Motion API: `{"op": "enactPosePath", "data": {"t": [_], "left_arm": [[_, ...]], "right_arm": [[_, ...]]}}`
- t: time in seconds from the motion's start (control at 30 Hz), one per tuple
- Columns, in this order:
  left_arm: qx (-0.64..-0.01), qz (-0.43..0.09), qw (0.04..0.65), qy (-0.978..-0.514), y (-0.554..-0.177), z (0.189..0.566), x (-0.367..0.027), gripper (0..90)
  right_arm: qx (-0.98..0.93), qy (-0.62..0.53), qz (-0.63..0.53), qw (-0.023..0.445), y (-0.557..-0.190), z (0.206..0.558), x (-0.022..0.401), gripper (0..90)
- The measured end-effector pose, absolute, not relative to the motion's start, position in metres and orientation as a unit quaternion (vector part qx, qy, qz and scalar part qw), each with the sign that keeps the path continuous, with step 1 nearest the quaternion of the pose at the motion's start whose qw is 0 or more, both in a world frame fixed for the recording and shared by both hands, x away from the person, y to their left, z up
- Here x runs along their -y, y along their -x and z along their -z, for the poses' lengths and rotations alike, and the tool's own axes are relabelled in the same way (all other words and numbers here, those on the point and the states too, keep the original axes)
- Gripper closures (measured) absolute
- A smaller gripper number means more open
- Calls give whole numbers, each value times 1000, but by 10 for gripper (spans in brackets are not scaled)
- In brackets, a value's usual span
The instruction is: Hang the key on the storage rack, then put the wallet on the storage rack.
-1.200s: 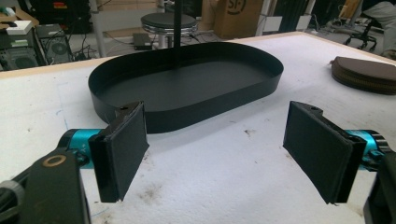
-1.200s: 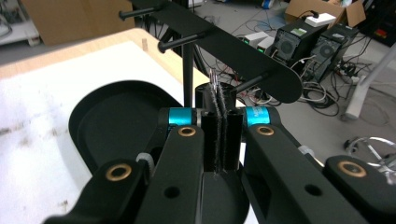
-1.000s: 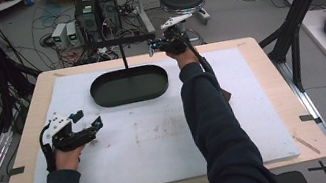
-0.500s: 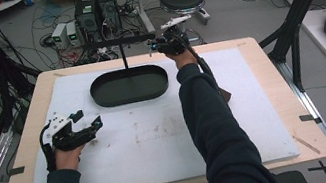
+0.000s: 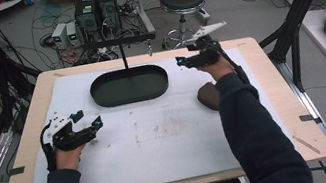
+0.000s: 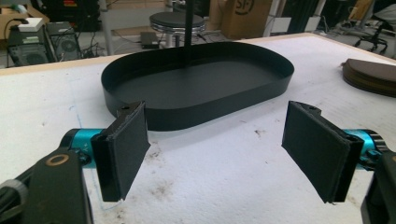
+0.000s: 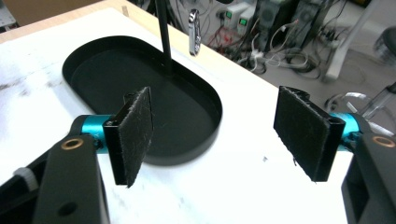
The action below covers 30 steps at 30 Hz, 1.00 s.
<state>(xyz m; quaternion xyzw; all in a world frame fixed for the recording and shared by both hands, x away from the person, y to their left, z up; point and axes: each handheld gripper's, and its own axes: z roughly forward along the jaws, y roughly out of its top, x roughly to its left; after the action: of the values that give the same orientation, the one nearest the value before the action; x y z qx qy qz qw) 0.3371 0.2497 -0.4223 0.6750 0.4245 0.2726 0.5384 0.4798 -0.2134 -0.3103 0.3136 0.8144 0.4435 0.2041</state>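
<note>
I judge the job barely begun — both my tongs are released and empty, and the small silver piece (image 7: 194,31) hanging from the arm of the black stand (image 5: 123,58) is not yet taken. My right gripper (image 5: 184,60) hovers near it, just below and to its right, while my left gripper (image 5: 89,127) waits well apart from the black tray (image 6: 140,112).

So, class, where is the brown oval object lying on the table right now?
In the high view, the brown oval object lies on the white mat, right of the black tray, just beside the person's right forearm.
</note>
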Motion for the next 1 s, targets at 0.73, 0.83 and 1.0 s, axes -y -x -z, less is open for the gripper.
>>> {"op": "enactPosePath", "data": {"t": [0.73,0.83,1.0], "left_arm": [[-421,-279,530,-681,-337,420,-242,198],[-419,-278,530,-682,-337,420,-241,197],[-419,-278,530,-683,-338,420,-241,198]], "right_arm": [[-809,-367,-409,209,-406,380,296,204],[-806,-371,-411,208,-404,383,301,204],[-803,-378,-413,205,-404,385,307,204]]}}
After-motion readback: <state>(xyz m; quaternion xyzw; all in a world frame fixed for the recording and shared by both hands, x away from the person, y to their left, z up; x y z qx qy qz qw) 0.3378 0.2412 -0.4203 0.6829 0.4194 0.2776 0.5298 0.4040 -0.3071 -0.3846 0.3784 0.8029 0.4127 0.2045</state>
